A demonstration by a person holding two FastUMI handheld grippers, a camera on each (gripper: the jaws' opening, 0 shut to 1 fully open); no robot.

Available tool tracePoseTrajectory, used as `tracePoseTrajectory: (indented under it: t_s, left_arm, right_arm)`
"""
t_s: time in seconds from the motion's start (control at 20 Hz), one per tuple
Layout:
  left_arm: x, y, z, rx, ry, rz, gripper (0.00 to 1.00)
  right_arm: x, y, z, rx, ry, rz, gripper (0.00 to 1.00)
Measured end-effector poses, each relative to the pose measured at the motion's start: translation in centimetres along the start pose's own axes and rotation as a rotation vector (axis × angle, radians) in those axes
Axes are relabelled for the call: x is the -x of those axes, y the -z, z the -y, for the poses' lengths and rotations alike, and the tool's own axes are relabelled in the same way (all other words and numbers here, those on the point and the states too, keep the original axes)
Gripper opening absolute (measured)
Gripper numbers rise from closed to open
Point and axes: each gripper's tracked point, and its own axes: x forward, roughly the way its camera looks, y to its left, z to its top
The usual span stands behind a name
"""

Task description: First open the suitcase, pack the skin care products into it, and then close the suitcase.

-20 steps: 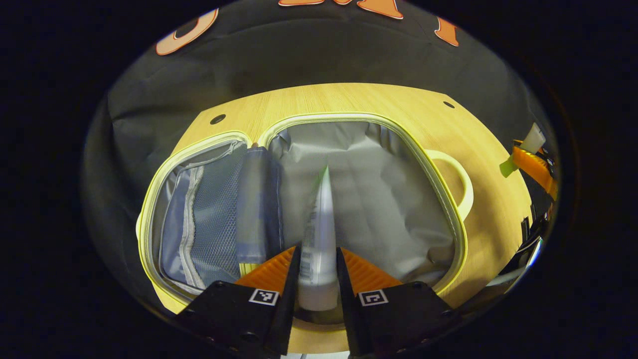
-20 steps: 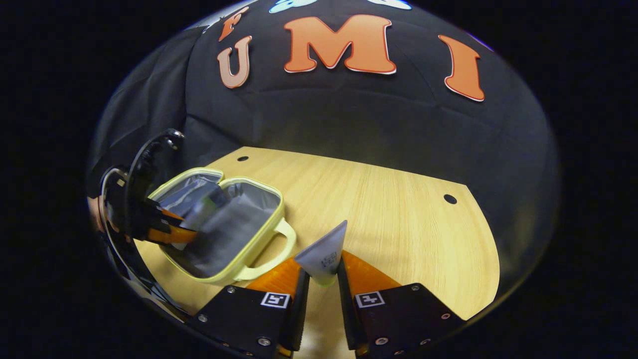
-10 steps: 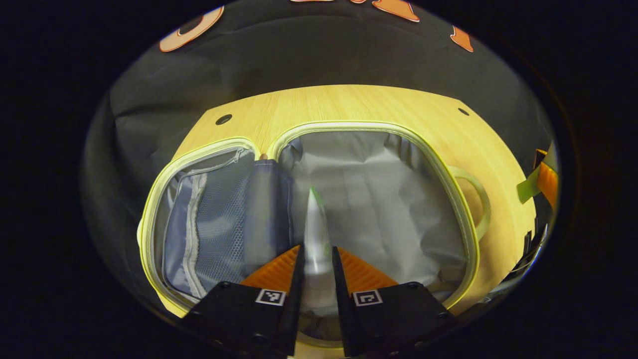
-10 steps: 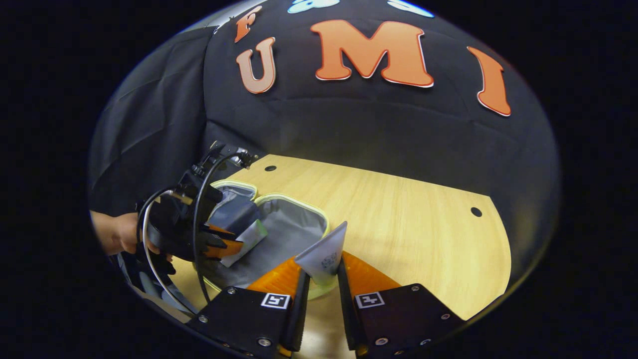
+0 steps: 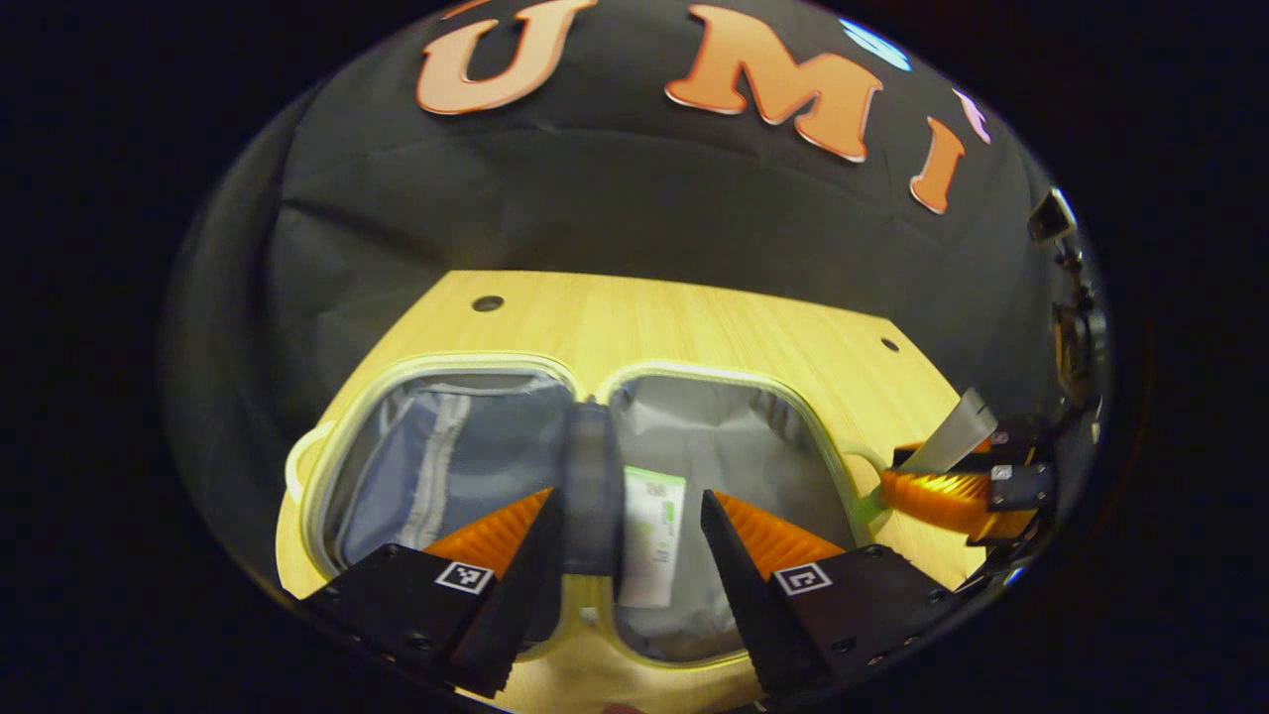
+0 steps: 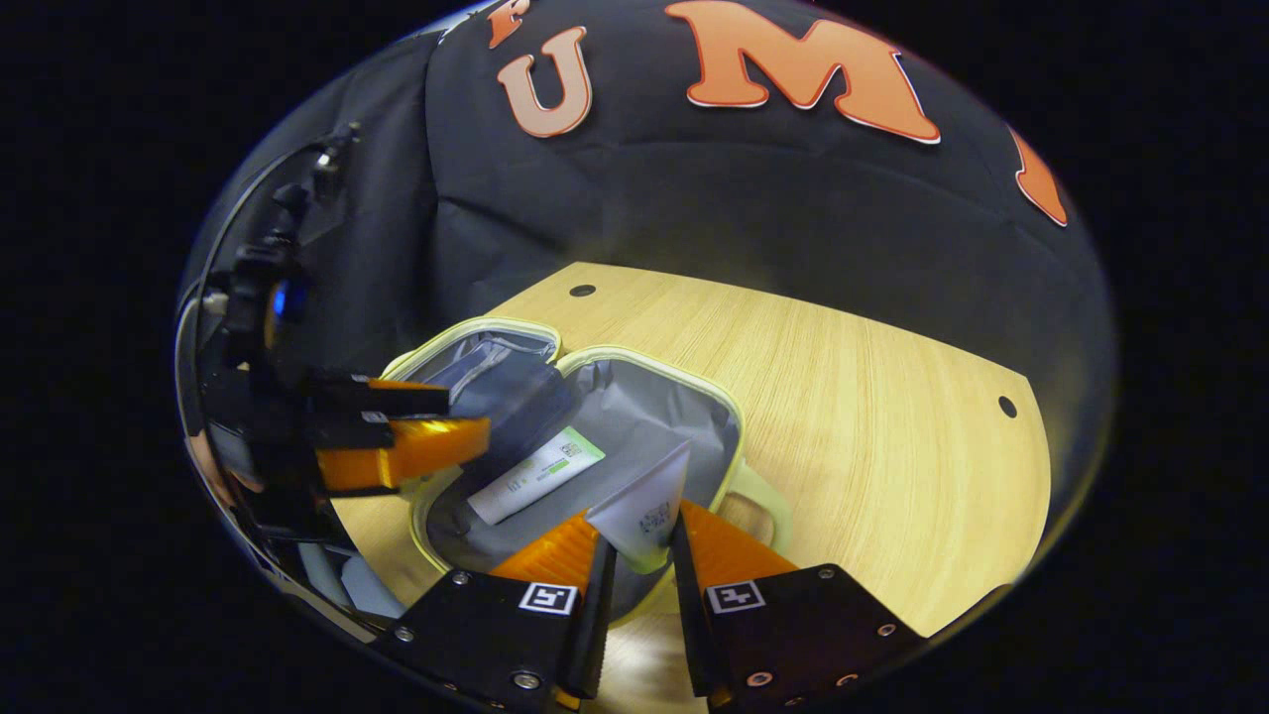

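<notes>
Black cloth hangs behind a pale wooden table, and on that table the suitcase lies spread open, its yellow-green rim outlining two halves side by side. One half has a mesh zip pocket; the other is lined in plain grey fabric. A white tube with green print lies flat on the grey lining of that second half, close to the fold between the halves, touching nothing but the lining. A pale carry handle sticks out from the suitcase's near side in the right gripper view.

Just above the tube, the left gripper hangs over the suitcase with its jaws spread wide and nothing between them. In the right gripper view it hovers at the suitcase's left edge.

Off to the side, the right gripper is clamped on a second tube, grey-white, with its flat crimped end pointing up and forward. It sits over the suitcase's near rim beside the handle. From the left gripper view it shows at the far right of the table, next to the handle.
</notes>
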Motion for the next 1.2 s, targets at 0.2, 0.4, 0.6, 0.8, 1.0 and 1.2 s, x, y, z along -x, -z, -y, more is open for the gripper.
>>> tracePoseTrajectory:
  t_s: [0.2, 0.4, 0.6, 0.8, 1.0, 1.2]
  left_arm:
    - [2.9, -2.3, -6.0, 0.051, -0.105, 0.099, 0.95]
    - [4.5, -1.8, -13.7, 0.084, -0.218, 0.104, 0.98]
    - [5.5, -1.0, -19.3, 0.147, -0.291, 0.09, 0.98]
    - [4.8, 0.3, -23.5, 0.233, -0.327, 0.081, 0.98]
    - [3.4, 1.3, -26.7, 0.35, -0.339, 0.067, 0.98]
    - [2.3, 2.6, -29.1, 0.441, -0.302, 0.02, 0.98]
  right_arm:
    - [-3.1, 2.1, -0.8, -0.021, -0.003, -0.111, 0.34]
    - [-5.1, 3.7, -0.8, -0.038, 0.015, -0.207, 0.34]
    - [-7.3, 5.3, -1.0, -0.079, 0.047, -0.297, 0.34]
    - [-8.5, 4.8, -0.6, -0.129, 0.07, -0.303, 0.34]
    - [-8.2, 4.1, -0.7, -0.135, 0.072, -0.278, 0.42]
    - [-6.9, 2.1, 0.1, -0.142, 0.11, -0.194, 0.6]
